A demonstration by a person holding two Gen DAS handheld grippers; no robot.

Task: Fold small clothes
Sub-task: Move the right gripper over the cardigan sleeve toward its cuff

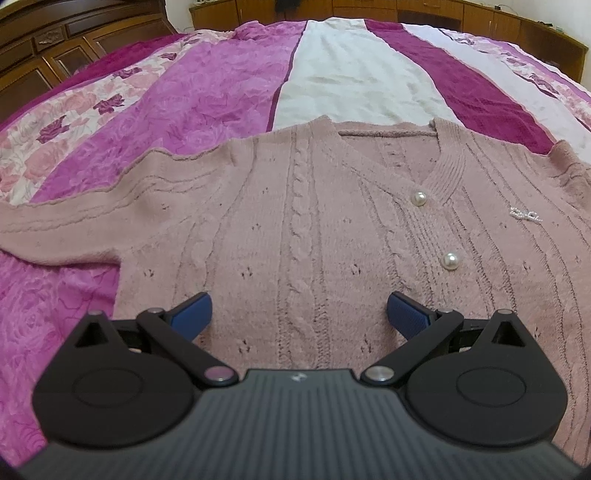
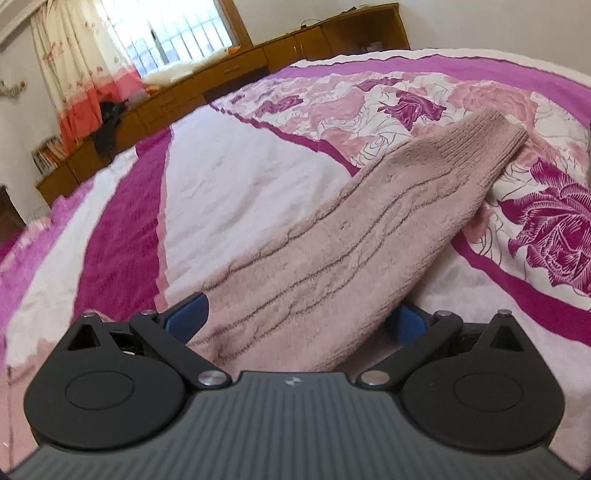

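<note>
The cardigan (image 1: 314,221) lies flat on the bed (image 1: 351,81); left gripper (image 1: 299,314) hovers wide. Right gripper (image 2: 295,321), wide astride the sleeve (image 2: 369,221), should pinch squarely; fold it inward.

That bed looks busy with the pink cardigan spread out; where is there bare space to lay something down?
Beyond the cardigan's neckline, the bedspread lies bare up to the wooden cabinets. There is also bare space left of the outstretched sleeve. It is crowded under the left gripper and right gripper.
</note>
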